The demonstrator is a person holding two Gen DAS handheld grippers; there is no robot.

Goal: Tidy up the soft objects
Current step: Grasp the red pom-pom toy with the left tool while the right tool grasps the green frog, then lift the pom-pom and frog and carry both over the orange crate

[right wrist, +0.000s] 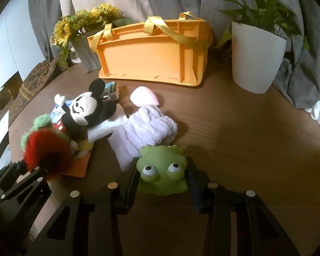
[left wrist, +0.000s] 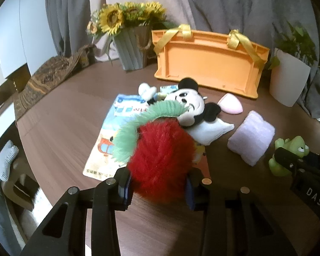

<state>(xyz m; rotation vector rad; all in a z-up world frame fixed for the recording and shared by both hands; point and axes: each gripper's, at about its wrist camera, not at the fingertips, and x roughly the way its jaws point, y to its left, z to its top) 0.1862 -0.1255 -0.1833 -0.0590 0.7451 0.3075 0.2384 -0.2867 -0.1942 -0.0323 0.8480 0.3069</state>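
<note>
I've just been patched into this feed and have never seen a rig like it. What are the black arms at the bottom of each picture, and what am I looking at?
There is no robot: a person holds a two-finger gripper in each hand, and each picture comes from a camera on one gripper, looking along its jaws. In the left wrist view, the left gripper is closed on a red and green fluffy toy. In the right wrist view, the right gripper is closed on a green frog toy. On the wooden table lie a mouse plush, a folded lilac towel and a pink pad. Behind them stands an orange crate with yellow straps.
</note>
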